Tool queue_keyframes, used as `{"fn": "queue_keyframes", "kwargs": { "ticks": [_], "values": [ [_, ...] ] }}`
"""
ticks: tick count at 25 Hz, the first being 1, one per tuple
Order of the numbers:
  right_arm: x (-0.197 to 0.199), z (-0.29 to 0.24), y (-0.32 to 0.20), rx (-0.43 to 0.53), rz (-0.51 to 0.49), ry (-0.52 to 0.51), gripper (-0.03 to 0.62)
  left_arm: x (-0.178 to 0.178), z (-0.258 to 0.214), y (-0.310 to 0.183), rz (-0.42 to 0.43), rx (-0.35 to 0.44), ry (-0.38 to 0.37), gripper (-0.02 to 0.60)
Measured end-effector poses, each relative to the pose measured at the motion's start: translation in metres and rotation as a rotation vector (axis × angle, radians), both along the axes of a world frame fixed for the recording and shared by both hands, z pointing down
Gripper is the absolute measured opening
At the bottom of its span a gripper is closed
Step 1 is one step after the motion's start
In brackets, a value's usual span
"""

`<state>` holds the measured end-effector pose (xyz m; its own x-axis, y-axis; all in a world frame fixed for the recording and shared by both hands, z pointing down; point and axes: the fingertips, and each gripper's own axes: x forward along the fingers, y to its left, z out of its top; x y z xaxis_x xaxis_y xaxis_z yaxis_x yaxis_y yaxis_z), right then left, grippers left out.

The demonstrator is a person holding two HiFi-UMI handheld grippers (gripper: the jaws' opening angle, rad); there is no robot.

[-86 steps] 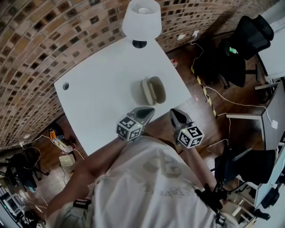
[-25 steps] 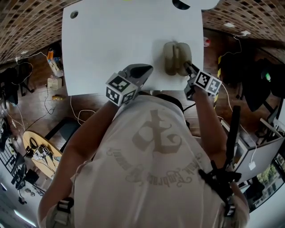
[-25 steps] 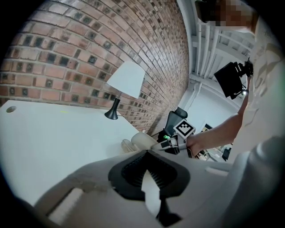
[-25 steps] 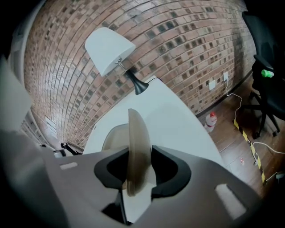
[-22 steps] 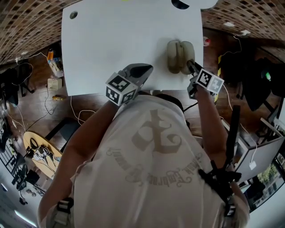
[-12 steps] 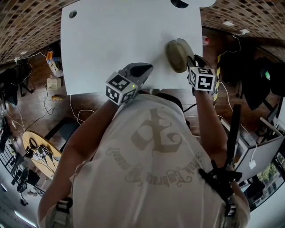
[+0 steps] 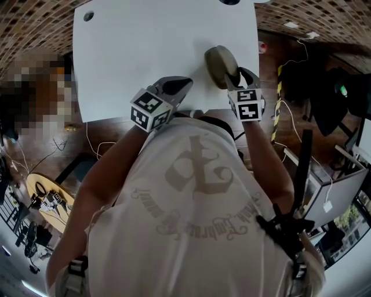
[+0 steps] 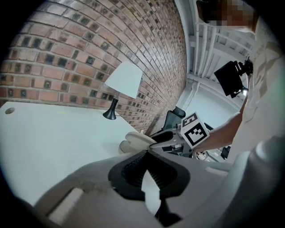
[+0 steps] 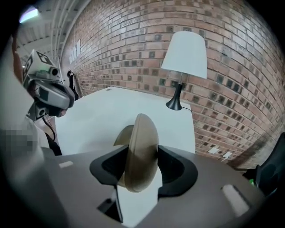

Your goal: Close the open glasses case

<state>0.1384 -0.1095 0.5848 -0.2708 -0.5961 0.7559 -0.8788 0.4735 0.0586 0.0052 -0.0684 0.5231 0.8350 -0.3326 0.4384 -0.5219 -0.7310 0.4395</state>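
Note:
The beige glasses case (image 7: 219, 62) lies near the front right edge of the white table (image 7: 145, 46). In the right gripper view its lid (image 9: 142, 142) stands on edge, with the other half angled off behind it to the left. My right gripper (image 7: 237, 76) is at the case's near side and its jaws are opening. The lid sits between the pads (image 9: 176, 167) with a thin gap showing. My left gripper (image 7: 174, 87) hovers at the table's front edge, left of the case, its tips together and empty. From the left gripper view (image 8: 148, 153) the case (image 8: 135, 140) lies just beyond.
A white-shaded lamp (image 9: 183, 51) on a black foot stands at the table's far edge against the brick wall. A cable hole (image 7: 88, 16) is at the far left corner. Black office chairs (image 7: 342, 87) and floor cables stand to the right of the table.
The case lay open flat with two halves side by side; the lid has now swung up and over toward the base. My right gripper rose and rolled with it. The left gripper stayed put.

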Motion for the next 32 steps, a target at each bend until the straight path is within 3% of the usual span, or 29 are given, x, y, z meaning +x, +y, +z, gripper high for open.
{"fn": "queue_keyframes", "kwargs": {
  "ticks": [7, 19, 25, 27, 32],
  "values": [
    [-0.013, 0.000, 0.006, 0.006, -0.031, -0.042, 0.216, 0.000, -0.001, -0.006, -0.010, 0.009, 0.003, 0.007],
    [-0.053, 0.001, 0.028, -0.011, -0.197, -0.054, 0.287, 0.003, 0.000, -0.003, -0.016, 0.011, 0.001, 0.008],
    [-0.059, 0.004, 0.030, -0.019, -0.169, -0.109, 0.284, 0.000, -0.002, -0.002, -0.027, 0.011, 0.004, 0.008],
    [-0.056, 0.006, 0.029, -0.018, -0.142, -0.136, 0.251, 0.001, -0.002, 0.000, -0.027, 0.011, 0.004, 0.008],
    [-0.047, 0.007, 0.017, -0.004, -0.055, -0.189, 0.057, 0.000, -0.003, 0.001, -0.030, 0.013, 0.002, 0.008]
  ]
}}
